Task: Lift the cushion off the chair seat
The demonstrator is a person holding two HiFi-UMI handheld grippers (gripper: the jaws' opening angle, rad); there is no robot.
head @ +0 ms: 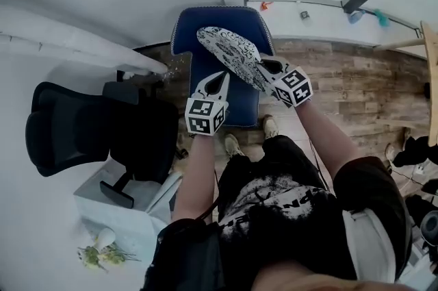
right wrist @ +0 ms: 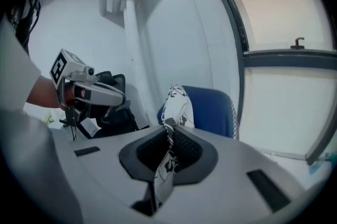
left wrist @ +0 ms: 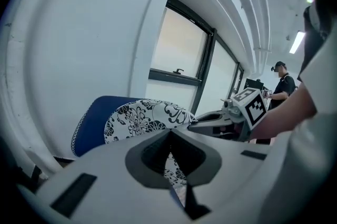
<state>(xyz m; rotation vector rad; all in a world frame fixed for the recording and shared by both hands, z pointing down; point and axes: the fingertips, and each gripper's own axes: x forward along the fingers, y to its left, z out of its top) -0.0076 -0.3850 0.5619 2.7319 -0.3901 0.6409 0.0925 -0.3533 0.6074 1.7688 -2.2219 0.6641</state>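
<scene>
A white cushion (head: 229, 50) with a black flower print hangs tilted above the blue chair (head: 219, 108), clear of its seat. My left gripper (head: 220, 77) is shut on the cushion's near left edge and my right gripper (head: 259, 68) is shut on its right edge. In the left gripper view, cushion (left wrist: 139, 117) fabric runs down between the closed jaws of the left gripper (left wrist: 169, 153), and the chair's back (left wrist: 89, 123) stands behind. In the right gripper view, the cushion (right wrist: 176, 104) stands edge-on, pinched in my right gripper (right wrist: 167, 153).
A black office chair (head: 75, 132) stands left of the blue chair, by a white table (head: 130, 228) with flowers (head: 102, 255). The floor (head: 342, 84) is wooden planks, and white wall and windows lie beyond. A person (left wrist: 283, 86) stands far off.
</scene>
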